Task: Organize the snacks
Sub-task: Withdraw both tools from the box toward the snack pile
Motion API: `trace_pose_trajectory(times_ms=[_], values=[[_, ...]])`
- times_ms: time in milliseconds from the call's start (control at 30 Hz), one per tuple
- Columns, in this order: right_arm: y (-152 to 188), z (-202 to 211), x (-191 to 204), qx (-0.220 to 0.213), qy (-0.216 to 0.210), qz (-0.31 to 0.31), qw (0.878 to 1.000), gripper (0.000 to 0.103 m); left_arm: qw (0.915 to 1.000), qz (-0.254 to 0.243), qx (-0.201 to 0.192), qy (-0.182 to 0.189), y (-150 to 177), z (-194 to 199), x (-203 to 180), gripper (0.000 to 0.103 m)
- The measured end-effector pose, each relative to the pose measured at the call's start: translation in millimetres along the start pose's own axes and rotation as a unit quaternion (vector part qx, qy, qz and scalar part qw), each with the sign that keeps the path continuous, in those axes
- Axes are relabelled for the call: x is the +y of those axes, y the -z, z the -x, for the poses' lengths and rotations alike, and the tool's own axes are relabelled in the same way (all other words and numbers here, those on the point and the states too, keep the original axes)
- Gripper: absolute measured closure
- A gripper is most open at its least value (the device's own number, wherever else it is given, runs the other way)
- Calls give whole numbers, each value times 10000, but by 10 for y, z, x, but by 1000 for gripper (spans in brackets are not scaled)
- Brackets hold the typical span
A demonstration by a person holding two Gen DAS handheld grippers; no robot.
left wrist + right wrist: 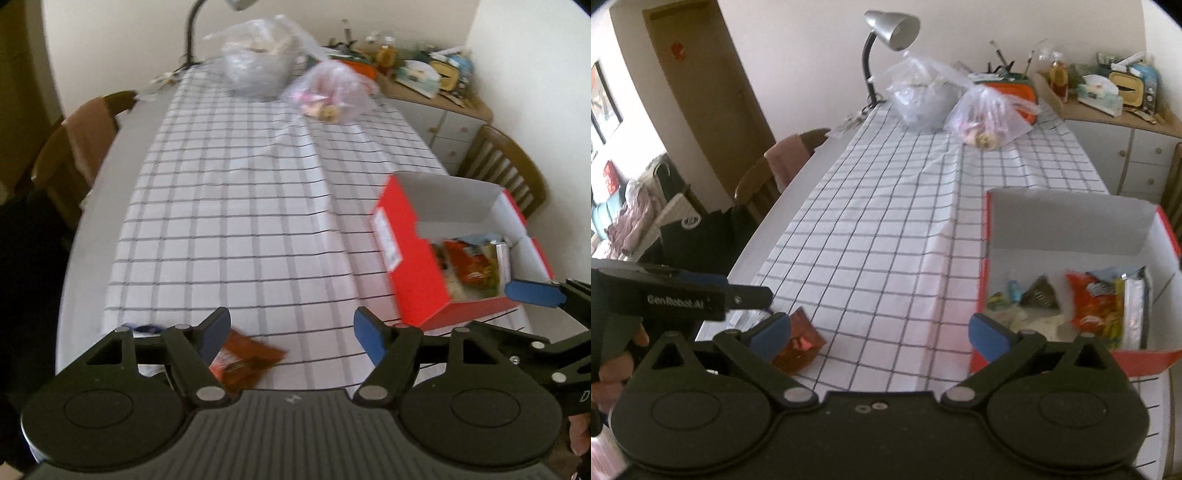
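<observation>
A white cotton tablecloth with a thin black grid (871, 221) covers the table, and on its right side stands an open red cardboard box with a white inside (1071, 229), stiff-walled and already holding crinkly foil packets. Near the front edge lies a small reddish-brown foil snack packet (245, 363), judged light, soft and slippery, best pinched flat across its sealed edge. The left gripper (291, 338) and the right gripper (881, 334) both stand open and empty.
</observation>
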State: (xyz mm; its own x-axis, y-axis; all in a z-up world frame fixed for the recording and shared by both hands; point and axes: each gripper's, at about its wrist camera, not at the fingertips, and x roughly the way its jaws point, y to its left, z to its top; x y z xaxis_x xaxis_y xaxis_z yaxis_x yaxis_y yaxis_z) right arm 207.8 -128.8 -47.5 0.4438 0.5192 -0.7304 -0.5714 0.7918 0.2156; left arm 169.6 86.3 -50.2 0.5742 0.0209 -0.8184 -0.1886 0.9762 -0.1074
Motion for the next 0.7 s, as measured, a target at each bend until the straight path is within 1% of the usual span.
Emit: trace_pose_trajectory(times_ms=[233,333,533,700], values=[[141,-243,333,259,-21,126,9996,0,9990,311,220,-233,227,-14,579,30],[236,-355,472,414,-132,163,9989,0,9983,420,269,-313,328,-18,760,30],[491,-624,782,792,-275,316,9960,0,9963,590,433,-445,474,-121,998,30],[762,-845,1018,1124,-390,465,9918,1,9938,716,696,-490,645,-306,1163,30]])
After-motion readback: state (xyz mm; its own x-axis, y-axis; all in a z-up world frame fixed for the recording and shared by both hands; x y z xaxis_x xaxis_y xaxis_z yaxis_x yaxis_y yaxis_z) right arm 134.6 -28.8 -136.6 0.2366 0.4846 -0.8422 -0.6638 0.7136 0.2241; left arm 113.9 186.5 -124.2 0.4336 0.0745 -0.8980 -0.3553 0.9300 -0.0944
